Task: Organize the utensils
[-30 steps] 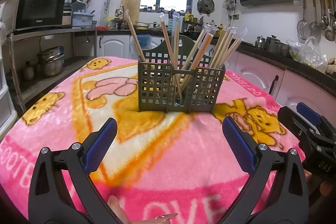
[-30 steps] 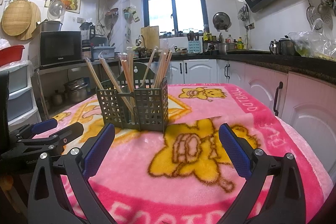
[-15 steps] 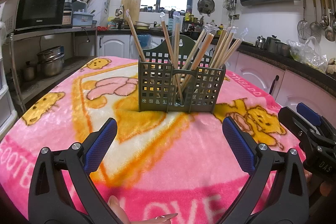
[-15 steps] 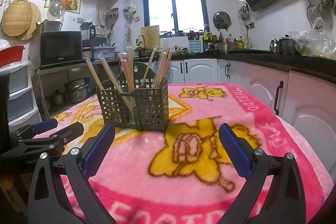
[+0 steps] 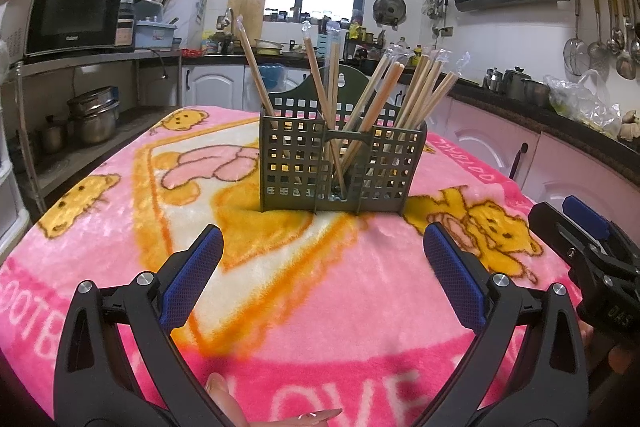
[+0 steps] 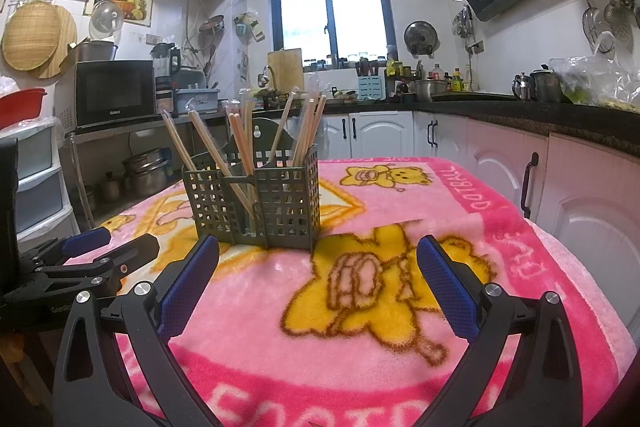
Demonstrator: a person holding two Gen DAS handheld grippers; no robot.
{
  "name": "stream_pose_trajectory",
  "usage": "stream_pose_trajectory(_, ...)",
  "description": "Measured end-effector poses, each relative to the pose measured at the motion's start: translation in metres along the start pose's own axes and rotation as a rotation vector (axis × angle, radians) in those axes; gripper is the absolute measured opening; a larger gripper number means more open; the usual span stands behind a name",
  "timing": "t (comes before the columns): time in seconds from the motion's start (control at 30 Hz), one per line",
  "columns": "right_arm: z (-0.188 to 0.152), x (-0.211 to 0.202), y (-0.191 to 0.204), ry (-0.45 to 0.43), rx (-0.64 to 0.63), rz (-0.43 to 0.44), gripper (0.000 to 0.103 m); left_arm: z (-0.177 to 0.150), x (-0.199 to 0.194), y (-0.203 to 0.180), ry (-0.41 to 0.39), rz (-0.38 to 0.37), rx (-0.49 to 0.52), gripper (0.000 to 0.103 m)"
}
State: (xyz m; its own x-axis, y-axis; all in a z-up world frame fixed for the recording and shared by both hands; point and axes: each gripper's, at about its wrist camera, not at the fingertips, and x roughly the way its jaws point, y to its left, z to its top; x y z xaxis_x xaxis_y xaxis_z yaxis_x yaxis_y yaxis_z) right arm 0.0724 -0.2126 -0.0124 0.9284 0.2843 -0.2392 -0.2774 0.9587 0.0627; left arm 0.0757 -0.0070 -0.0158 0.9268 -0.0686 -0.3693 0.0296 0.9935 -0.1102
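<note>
The left claw [image 5: 322,263] hovers low over the near part of the tabletop [image 5: 120,227], its blue pads spread wide with nothing between them, so it is released and empty; it faces the utensil holder squarely, which suits either a reach toward it or a rest after one. Ahead, near the middle of the pink cartoon blanket [image 5: 320,307] that covers the tabletop, stands the dark green lattice holder [image 5: 340,163], upright on its base and well apart from both claws. All the chopsticks [image 5: 376,103] visible stand inside it, leaning outward in a fan because its compartments are wide and the sticks thin: one leans far left alone, a few rise near the middle divider, and a thicker bunch tilts right. Some tips seem to carry clear wrapping. No loose utensil lies on the blanket in either view. To the right, the right claw [image 6: 318,277] also hangs just above the blanket, pads parted and holding nothing, angled toward the holder's right corner. With the sticks gathered in the holder, the scene fits a finished tidy-up, or equally a point where they wait to be sorted between compartments; the pictures do not settle which.
</note>
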Motion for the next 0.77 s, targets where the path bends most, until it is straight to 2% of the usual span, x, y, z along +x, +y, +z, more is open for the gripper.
stream_pose_trajectory(0.4, 0.000, -0.001, 0.000, 0.000, 0.006, -0.005, 0.096, 0.000, 0.003, 0.003, 0.025, -0.004, -0.023, 0.092)
stream_pose_trajectory(0.5, 0.002, 0.002, -0.006, 0.028, 0.034, -0.008, 0.096, 0.007, 0.002, 0.011, 0.052, -0.008, -0.044, 0.092)
stream_pose_trajectory(0.6, 0.012, 0.019, -0.025, 0.129, 0.057, -0.077, 0.096, 0.022, 0.011, 0.030, 0.116, 0.002, -0.034, 0.092)
stream_pose_trajectory(0.67, 0.019, 0.038, -0.043, 0.218, 0.068, -0.146, 0.096, 0.035, 0.026, 0.057, 0.179, 0.052, -0.029, 0.092)
stream_pose_trajectory(0.7, 0.023, 0.057, -0.056, 0.313, 0.061, -0.207, 0.096, 0.038, 0.034, 0.067, 0.208, 0.086, -0.021, 0.092)
stream_pose_trajectory(0.77, 0.024, 0.094, -0.083, 0.454, 0.064, -0.311, 0.096, 0.045, 0.062, 0.095, 0.268, 0.211, -0.002, 0.092)
